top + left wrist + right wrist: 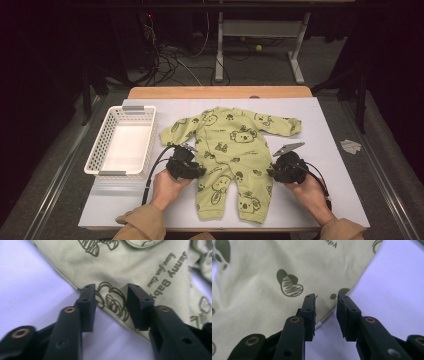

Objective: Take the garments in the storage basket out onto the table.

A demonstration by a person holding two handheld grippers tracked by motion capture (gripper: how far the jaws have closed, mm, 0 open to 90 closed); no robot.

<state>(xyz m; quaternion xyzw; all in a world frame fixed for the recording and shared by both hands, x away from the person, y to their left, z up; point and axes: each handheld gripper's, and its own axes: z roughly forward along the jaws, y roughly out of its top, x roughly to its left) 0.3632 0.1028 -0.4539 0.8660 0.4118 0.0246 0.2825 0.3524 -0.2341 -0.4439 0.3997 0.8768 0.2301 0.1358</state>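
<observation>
A light green baby romper [232,150] with dark koala prints lies flat on the white table mat [325,130], sleeves spread and legs toward me. My left gripper [199,171] rests at the romper's left side edge, around waist height. In the left gripper view its jaws [111,291] stand apart over the hem of the romper [140,262], pressing on nothing. My right gripper [270,173] sits at the romper's right side edge. Seen from the right gripper view, those jaws [326,298] are also apart, just above the cloth's edge [262,272].
A white plastic basket [96,150] stands empty on the left part of the mat. A wooden table edge [220,92] runs along the far side. A crumpled scrap of paper [351,146] lies off to the right. Cables and a desk frame are on the floor beyond.
</observation>
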